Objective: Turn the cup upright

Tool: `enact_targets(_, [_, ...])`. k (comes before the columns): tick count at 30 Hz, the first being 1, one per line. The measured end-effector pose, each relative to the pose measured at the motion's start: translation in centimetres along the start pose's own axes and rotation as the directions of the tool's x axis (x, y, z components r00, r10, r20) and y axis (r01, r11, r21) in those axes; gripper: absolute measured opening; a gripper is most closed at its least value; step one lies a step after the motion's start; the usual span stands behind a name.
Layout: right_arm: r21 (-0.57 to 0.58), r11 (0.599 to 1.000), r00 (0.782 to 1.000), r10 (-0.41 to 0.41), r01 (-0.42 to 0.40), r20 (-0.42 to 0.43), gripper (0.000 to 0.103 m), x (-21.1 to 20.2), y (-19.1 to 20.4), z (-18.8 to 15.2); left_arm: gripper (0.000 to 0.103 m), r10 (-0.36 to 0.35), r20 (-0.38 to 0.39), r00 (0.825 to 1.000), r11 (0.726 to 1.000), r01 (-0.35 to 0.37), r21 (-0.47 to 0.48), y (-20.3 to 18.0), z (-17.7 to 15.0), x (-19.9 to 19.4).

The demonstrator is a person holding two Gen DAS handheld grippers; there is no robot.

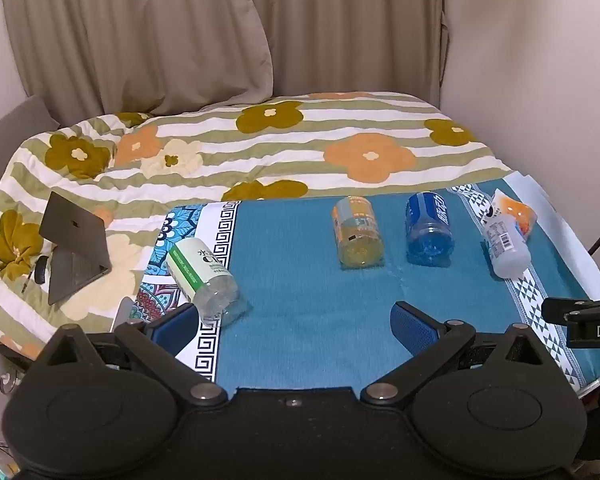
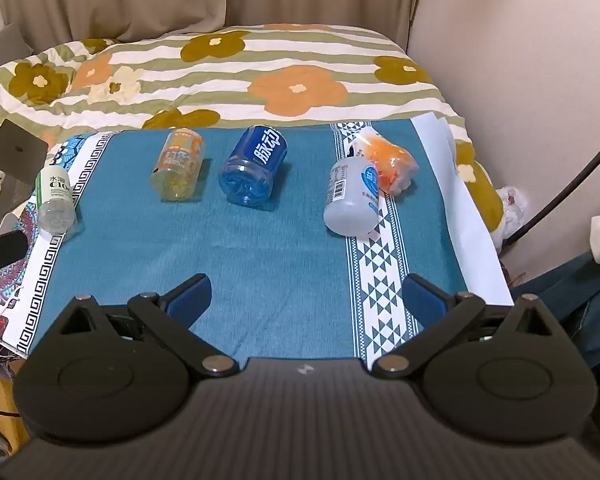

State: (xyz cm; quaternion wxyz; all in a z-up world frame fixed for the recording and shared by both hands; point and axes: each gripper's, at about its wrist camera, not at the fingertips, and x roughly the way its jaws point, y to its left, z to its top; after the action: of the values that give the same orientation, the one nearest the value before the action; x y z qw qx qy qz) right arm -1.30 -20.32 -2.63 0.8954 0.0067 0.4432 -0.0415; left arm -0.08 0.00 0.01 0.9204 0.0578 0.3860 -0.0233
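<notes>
Several bottle-like cups lie on their sides on a blue tablecloth (image 1: 300, 280). A green-label clear cup (image 1: 202, 276) lies at the left, just beyond my left gripper's left finger. A yellow cup (image 1: 358, 232), a blue cup (image 1: 428, 228) and a white cup (image 1: 504, 244) with an orange one (image 1: 520, 212) behind it lie further back. In the right wrist view they show as green (image 2: 54, 200), yellow (image 2: 178, 166), blue (image 2: 254, 168), white (image 2: 352, 196) and orange (image 2: 392, 164). My left gripper (image 1: 296, 324) is open and empty. My right gripper (image 2: 306, 300) is open and empty, short of the cups.
A bed with a flowered quilt (image 1: 300, 140) lies behind the table. A laptop (image 1: 74, 248) stands open on the quilt at the left. Curtains (image 1: 180, 32) and a wall are at the back. A black clamp (image 1: 580, 316) shows at the right edge.
</notes>
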Motion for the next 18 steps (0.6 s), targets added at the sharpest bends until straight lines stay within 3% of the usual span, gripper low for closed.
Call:
enact_targets(11, [-0.001,1.000,1.000,0.000,0.000,-0.002,0.103,0.1,-0.1,-0.1,0.103,-0.006,-0.002,1.000,1.000,0.006,-0.003,1.4,0.3,-0.9])
enact_targets(18, [0.002,1.000,1.000,0.003,-0.003,-0.005,0.103,0.1,-0.2,-0.2,0.103,0.011,-0.003,1.000,1.000,-0.011,-0.013,0.1,0.0,-0.1])
